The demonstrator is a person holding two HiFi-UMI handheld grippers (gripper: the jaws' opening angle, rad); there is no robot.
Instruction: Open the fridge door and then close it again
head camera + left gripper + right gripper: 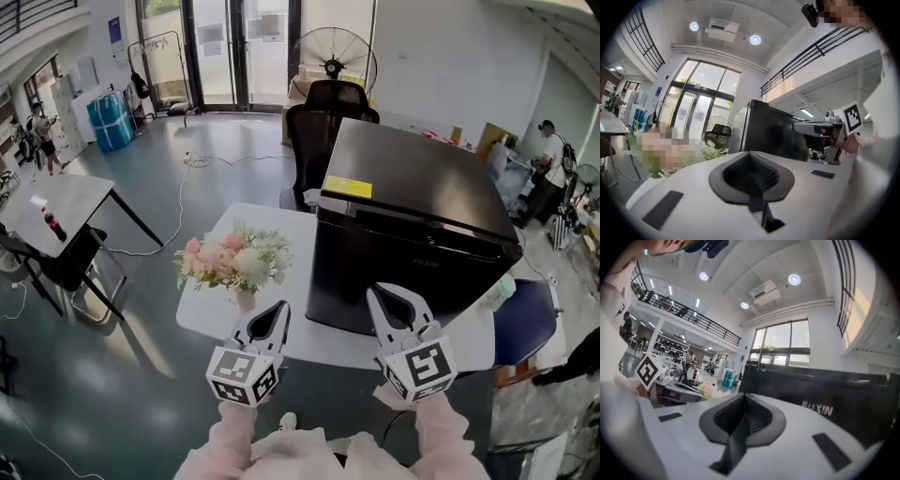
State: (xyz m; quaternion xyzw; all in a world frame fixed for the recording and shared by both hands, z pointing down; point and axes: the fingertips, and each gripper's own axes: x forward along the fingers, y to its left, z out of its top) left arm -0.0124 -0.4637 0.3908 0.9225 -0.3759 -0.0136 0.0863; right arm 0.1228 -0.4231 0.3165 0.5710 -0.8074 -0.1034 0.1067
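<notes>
A bouquet of pale flowers (234,260) stands in a small vase on the white counter (208,317), set to the left where it is clear of the fridge front. Just in front of it hangs the left gripper (270,323), held level, its jaws closed on nothing. Beside it the right gripper (392,311) points level at the fridge, its jaws likewise pressed together and empty. Both look poised for an approach, not a grasp. The black mini fridge (412,206) sits on the right part of the counter, its door shut and facing the person. I judge the opening step not yet begun. No handle shows on the door.
</notes>
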